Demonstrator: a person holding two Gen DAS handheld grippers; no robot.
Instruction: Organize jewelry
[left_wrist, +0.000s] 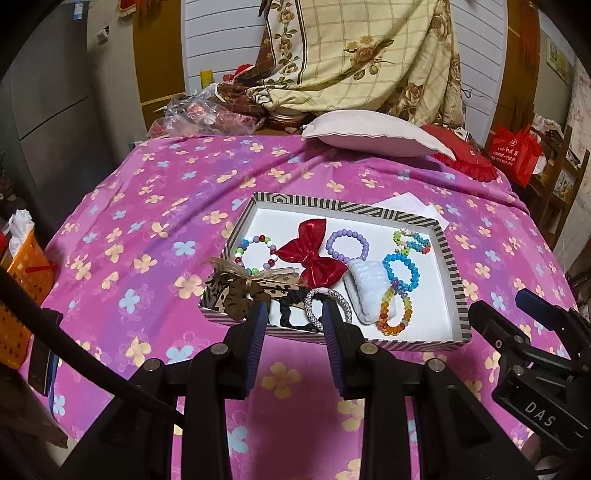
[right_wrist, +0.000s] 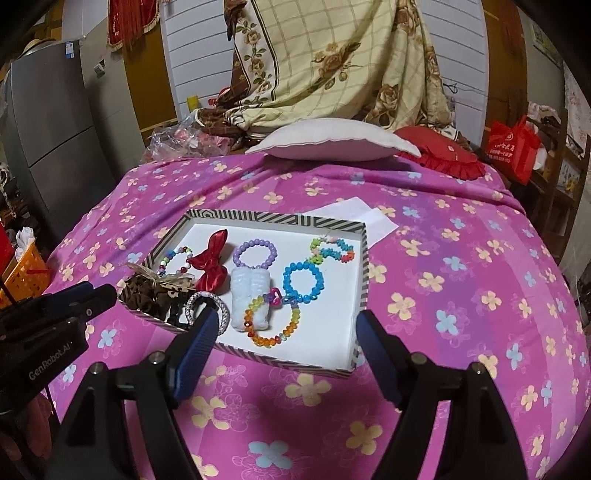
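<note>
A striped shallow box lies on the pink flowered bedspread. It holds a red bow, a purple bead bracelet, a blue bead bracelet, a multicolour bracelet, a white knitted piece, a silver hair tie and a leopard bow. My left gripper is open over the box's near edge, around the silver tie, holding nothing. My right gripper is wide open over the near right part, empty.
A pale pillow and a red cushion lie at the bed's far end. A white paper lies behind the box. An orange basket stands left of the bed. A red bag is at the right.
</note>
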